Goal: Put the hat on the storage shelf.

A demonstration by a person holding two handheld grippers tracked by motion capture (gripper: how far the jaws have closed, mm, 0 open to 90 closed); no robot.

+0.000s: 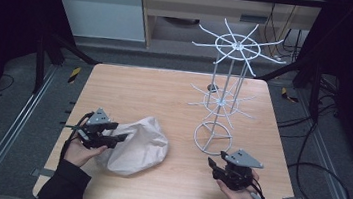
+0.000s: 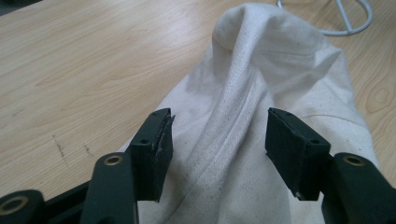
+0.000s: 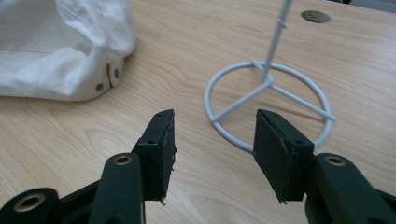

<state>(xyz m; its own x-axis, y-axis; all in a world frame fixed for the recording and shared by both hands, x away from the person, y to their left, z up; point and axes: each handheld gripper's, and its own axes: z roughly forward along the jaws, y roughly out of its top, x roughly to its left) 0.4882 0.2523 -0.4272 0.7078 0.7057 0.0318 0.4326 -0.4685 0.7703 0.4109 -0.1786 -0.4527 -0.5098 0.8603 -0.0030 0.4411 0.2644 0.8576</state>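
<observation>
The white cloth bag (image 1: 135, 145) lies crumpled on the near left of the surface (image 1: 174, 99). The left gripper (image 2: 217, 135) is apart over a fold; the right gripper (image 3: 212, 140) is apart, empty. Pinch the fold deep, not the edge.

High view: looks forward and down from above the person's side, far enough to take in the whole table (image 1: 176, 87).
Left gripper view: low, close over the cloth bag (image 2: 261, 93).
Right gripper view: low, facing the wire rack (image 3: 268, 100) base (bag at upper left).
Shared: bag, rack base, tabletop.
</observation>
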